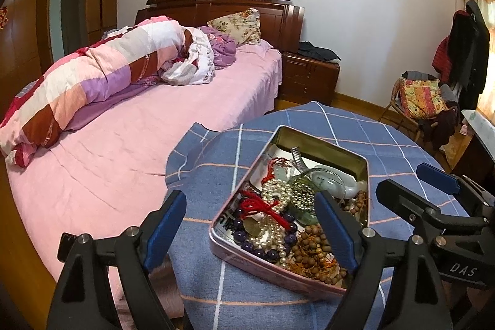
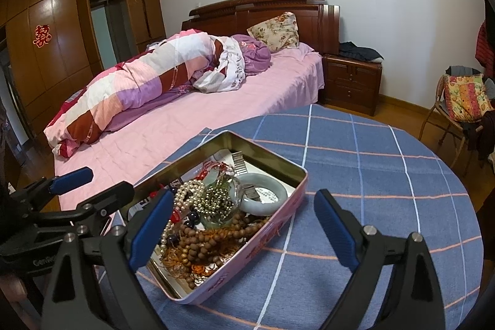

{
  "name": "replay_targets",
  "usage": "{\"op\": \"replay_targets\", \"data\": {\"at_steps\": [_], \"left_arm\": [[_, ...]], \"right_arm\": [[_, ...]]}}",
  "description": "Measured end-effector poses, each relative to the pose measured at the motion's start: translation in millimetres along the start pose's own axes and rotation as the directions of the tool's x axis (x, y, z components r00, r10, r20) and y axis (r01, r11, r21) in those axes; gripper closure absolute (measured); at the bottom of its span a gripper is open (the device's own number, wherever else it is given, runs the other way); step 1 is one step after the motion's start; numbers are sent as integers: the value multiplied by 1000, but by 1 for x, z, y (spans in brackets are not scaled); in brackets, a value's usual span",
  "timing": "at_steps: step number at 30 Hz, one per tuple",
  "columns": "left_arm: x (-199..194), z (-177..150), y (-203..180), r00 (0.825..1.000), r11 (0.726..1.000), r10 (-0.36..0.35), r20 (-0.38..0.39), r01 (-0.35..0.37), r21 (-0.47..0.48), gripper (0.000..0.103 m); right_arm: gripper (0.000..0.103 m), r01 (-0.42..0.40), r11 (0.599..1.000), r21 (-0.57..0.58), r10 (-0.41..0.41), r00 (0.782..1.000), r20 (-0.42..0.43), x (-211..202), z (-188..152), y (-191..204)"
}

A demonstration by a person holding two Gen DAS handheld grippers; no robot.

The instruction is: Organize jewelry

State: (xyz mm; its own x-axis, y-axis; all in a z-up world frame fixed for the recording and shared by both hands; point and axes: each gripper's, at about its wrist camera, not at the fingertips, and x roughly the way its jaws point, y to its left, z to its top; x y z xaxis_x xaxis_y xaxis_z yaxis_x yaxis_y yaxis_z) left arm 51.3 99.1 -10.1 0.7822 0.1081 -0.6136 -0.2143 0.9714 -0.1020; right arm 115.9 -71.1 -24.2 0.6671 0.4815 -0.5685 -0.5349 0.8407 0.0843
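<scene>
An open pink tin (image 1: 309, 144) (image 2: 263, 243) sits on a round table under a blue checked cloth (image 1: 386, 144) (image 2: 371, 175). It holds tangled jewelry: a pearl strand (image 1: 275, 190), a red cord tassel (image 1: 263, 206), purple beads (image 1: 247, 240), brown wooden beads (image 1: 312, 243) (image 2: 210, 240), a pale jade bangle (image 1: 337, 181) (image 2: 266, 194), a glass bowl of small metallic beads (image 2: 219, 200) and a metal watch band (image 2: 238, 163). My left gripper (image 1: 249, 203) (image 2: 99, 184) stands wide open over the tin's near left end, holding nothing. My right gripper (image 2: 244, 200) (image 1: 411, 181) is open and empty, straddling the tin's right side.
A bed with a pink sheet (image 1: 123, 144) and a rolled quilt (image 1: 92, 82) lies to the left, touching the table's edge. A wooden nightstand (image 2: 349, 82) and a chair piled with cushions and clothes (image 2: 464, 101) stand behind. Bare cloth shows right of the tin.
</scene>
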Motion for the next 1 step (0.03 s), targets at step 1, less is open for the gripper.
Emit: {"op": "replay_targets", "data": {"at_steps": [1], "left_arm": [[1, 0, 0, 1000, 1000, 3, -4, -3, -1, 18]], "right_arm": [[9, 1, 1000, 1, -1, 1000, 0, -1, -1, -1]]}}
